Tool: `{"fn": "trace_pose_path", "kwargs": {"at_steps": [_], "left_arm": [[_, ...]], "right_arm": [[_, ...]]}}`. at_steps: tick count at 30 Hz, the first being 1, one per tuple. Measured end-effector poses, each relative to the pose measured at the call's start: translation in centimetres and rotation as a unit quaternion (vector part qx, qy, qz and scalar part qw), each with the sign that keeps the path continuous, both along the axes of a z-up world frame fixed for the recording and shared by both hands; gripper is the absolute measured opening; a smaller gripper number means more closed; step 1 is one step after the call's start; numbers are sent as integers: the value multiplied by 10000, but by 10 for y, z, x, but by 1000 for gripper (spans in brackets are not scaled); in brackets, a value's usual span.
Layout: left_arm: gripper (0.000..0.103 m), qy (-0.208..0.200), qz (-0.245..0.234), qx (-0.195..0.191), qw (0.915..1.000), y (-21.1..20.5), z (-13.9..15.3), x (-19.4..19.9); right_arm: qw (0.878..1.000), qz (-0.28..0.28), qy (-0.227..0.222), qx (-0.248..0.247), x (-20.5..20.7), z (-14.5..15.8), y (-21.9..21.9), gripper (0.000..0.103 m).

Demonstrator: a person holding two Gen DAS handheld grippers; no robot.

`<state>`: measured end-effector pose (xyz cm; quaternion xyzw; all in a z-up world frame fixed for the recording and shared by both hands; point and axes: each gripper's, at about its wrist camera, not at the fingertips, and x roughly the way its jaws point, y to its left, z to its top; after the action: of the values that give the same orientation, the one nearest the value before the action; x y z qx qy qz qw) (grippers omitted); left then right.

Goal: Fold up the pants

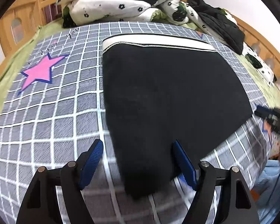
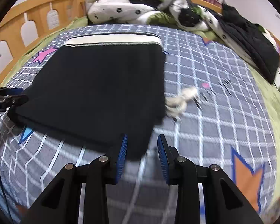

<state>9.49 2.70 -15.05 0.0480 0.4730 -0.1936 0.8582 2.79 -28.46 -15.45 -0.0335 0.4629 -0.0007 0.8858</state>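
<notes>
Blue-padded fingers on both: left gripper (image 1: 138,160) spread wide over the near corner of the one pair of folded black pants (image 1: 169,97), right gripper (image 2: 142,156) narrower, nothing pinched. Pants lie flat on the grid bedsheet (image 1: 52,115), white waistband (image 1: 155,42) at the far end. One rumpled quilt (image 1: 121,1) behind.

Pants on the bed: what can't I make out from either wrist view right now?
- Pants: layers, legs and folds, both views; uniform black hides them.
- Near corners: motion blur, left gripper and right gripper; both open, contact unclear.
- Drawstring: smeared; its inner end lies under the fabric.
- Bedspread writing: too small, blurred.
</notes>
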Motion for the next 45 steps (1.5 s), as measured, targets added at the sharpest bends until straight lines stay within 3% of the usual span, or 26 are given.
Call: {"fn": "trace_pose_path", "kwargs": {"at_steps": [3,6,8,12,15,17,19,20,21,25,28,35,37,40,45], "left_arm": [[76,-151,17,3,9999,11,7,-19],[76,-199,-60,179,9996,16,1,-33],[76,-300,-175,481,9982,13,-6,-39],[76,-585,-383,1308,9889,6,-29,-53],[76,-767,-314,1359,9872,3,-29,-53],[76,-807,-276,1318,9876,-1,-29,-48],[66,-900,-238,1420,9855,-11,-33,-40],[58,-901,-260,1344,9865,-14,-33,-37],[34,-849,-306,1182,9889,-15,-32,-35],[20,-930,-119,670,9933,1,-21,-42],[18,-518,-19,463,9976,18,-35,-42],[19,-516,-75,477,9975,25,-21,-58],[25,-454,6,264,9986,36,-13,-58],[25,-573,273,-42,9980,51,0,-60],[26,-540,367,-298,9974,32,7,-30]], "right_arm": [[9997,-111,-175,105,-17,30,-7,33],[9979,-131,-623,111,-31,68,-8,35],[9961,-128,-836,241,-34,79,-8,46],[9900,-293,-1113,811,-34,70,-12,46],[9877,-415,-767,1301,-16,59,-15,46],[9876,-434,-705,1331,-9,54,-16,46],[9885,-490,-687,1256,-9,49,-17,46],[9884,-504,-684,1255,-9,46,-19,46],[9885,-537,-673,1244,-11,43,-21,46],[9881,-697,-531,1262,-13,32,-35,46],[9876,-763,-470,1290,-15,26,-44,46],[9911,-635,-274,1139,-17,11,-48,46],[9921,-559,-350,1067,-17,14,-45,46],[9944,-371,-496,861,-16,21,-35,46],[9958,-117,-641,651,1,21,-20,46]]}}
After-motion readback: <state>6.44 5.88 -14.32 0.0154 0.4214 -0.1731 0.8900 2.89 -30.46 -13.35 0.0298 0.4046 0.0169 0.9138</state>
